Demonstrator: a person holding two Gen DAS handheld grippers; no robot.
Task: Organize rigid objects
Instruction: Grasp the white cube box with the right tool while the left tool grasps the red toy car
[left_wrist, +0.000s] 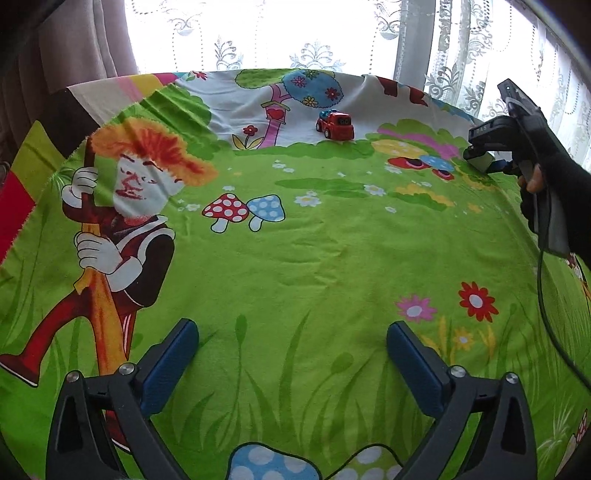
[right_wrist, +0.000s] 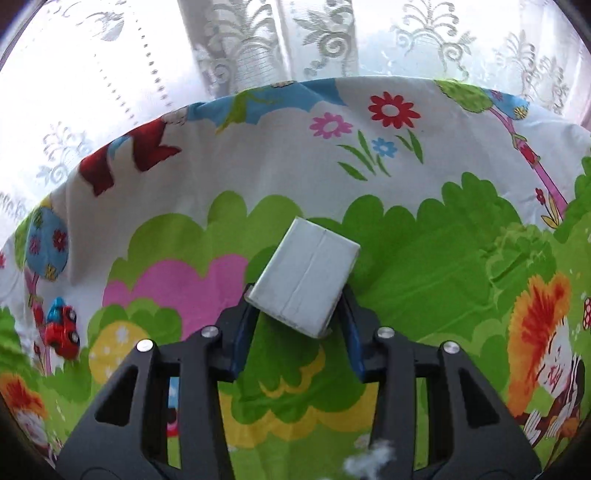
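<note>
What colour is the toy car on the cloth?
The toy car is red with a blue back, clearest in the left wrist view.

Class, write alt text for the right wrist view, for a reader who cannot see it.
The right tongs grip a small grey box by its sides over a bright cartoon-print cloth. A red toy car sits on the cloth at far left, and lace curtains hang behind.
</note>
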